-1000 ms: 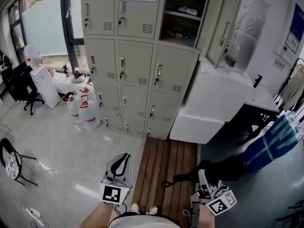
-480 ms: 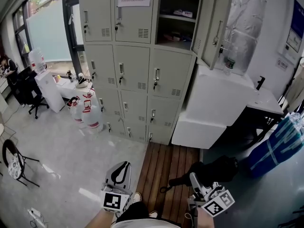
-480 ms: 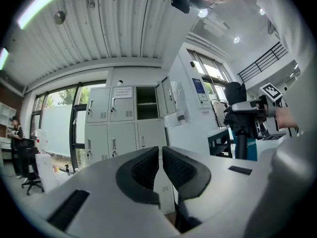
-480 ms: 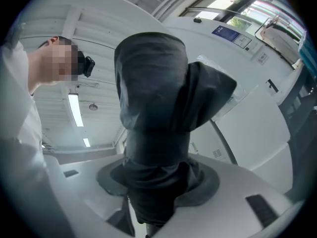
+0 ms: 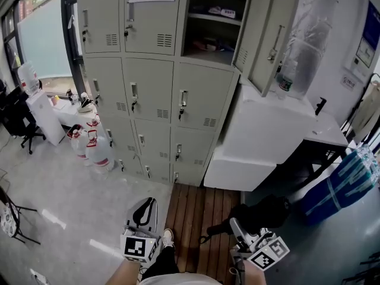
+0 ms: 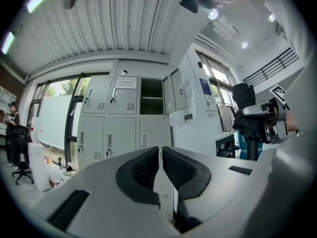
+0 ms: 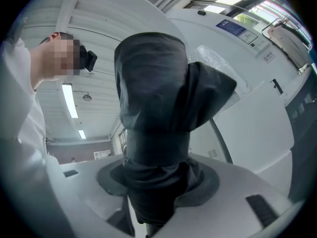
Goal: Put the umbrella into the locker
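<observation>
head view: set high, aimed forward and steeply down over the locker bank [image 5: 148, 82] and the wooden floor strip [image 5: 202, 218]. left gripper view: mounted on the left gripper [image 5: 149, 202], aimed level along its jaws from low down, facing the same locker bank also seen from the head. right gripper view: mounted on the right gripper [image 5: 237, 229], tilted upward, very close behind the umbrella [image 7: 153, 133], ceiling [image 7: 91, 83] beyond.

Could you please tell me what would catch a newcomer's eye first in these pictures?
The tall grey lockers fill the middle of the head view, with one top compartment standing open, its door swung to the right. Low at the right, the right tongs are clamped on a folded black umbrella, while the left tongs are shut with nothing between them.
</observation>
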Motion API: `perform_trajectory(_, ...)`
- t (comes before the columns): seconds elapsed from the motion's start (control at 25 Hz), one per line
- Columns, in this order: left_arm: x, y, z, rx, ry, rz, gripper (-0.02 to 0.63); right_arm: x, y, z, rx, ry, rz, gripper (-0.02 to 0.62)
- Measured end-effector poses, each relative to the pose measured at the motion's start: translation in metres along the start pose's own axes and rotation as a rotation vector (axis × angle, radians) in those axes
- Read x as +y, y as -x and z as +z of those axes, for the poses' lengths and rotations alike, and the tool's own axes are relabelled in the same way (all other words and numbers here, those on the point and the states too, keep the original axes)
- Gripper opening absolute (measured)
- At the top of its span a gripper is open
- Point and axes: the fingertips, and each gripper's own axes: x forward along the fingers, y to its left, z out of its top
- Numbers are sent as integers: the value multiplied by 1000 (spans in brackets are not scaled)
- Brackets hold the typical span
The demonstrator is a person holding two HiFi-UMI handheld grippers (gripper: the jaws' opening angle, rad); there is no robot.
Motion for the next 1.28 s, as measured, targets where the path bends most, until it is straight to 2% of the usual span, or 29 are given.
perform_trajectory(0.32, 63, -123, 17, -21, 2, -58, 43, -46, -131, 34, 0, 42, 0, 225)
perform_trajectory(0.52, 108, -186, 26, -34, 36, -93, 43, -62, -201, 42, 0, 56, 0, 225)
perform_trajectory(0.8, 101, -255, 22, -10, 21, -192, 43, -95, -241, 55, 16, 104, -43, 225)
perform_trajectory(1.08, 103, -299, 17, 0, 33, -160, 43, -140, -276, 72, 9, 94, -21, 225)
perform_trajectory(1.28, 113, -319, 29, -18, 6, -124, 43, -157, -305, 86, 5, 123, 28, 225)
